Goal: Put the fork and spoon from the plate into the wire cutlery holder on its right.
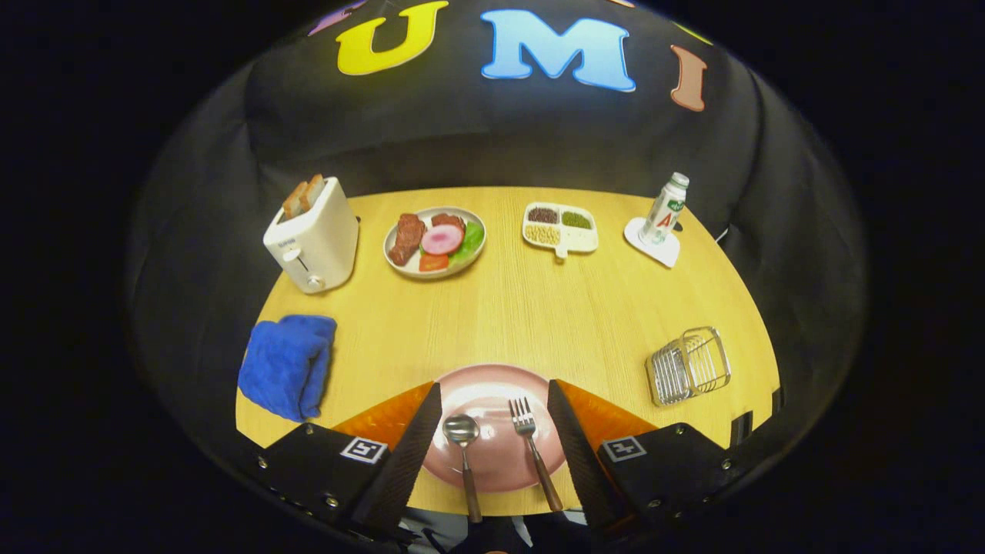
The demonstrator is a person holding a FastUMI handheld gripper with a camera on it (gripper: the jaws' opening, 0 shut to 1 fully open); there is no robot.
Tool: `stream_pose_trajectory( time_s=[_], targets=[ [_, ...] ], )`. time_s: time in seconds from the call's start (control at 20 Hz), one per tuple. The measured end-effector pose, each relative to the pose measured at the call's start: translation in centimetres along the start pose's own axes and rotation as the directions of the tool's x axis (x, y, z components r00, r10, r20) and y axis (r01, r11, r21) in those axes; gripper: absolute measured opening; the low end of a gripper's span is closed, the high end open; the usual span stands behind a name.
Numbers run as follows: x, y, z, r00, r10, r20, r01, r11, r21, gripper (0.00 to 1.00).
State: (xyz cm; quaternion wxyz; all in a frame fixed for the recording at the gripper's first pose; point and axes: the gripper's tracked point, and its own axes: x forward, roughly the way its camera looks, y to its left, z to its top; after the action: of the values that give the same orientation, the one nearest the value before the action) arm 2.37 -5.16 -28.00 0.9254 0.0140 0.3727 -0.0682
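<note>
Light wooden tabletop (508, 315) carries one white toaster (314, 245) with toast, one plate of meat and vegetables (435, 241), one divided white tray of beans (560, 228), one white bottle (665, 209) on a coaster and one blue folded cloth (287, 365). One round pink plate (492, 392) lies between the spread, released fingers of the gripper (492, 431). One metal spoon (464, 454) and one metal fork (531, 446) rest on it side by side, heads pointing away, brown handles toward the gripper. One wire cutlery holder (689, 366) lies tipped on its side, right of the plate; nothing stands between them.
</note>
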Motion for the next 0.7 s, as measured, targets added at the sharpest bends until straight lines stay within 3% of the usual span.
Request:
stream_pose_trajectory(
  time_s=[0.3, 0.7],
  targets=[
    [3.6, -1.9, -6.6, 0.956, -0.092, -0.278, 0.047, 0.985, -0.166, 0.86],
    [5.8, -3.2, -11.3, 0.879, -0.150, -0.452, 0.035, 0.967, -0.252, 0.86]
  ],
)
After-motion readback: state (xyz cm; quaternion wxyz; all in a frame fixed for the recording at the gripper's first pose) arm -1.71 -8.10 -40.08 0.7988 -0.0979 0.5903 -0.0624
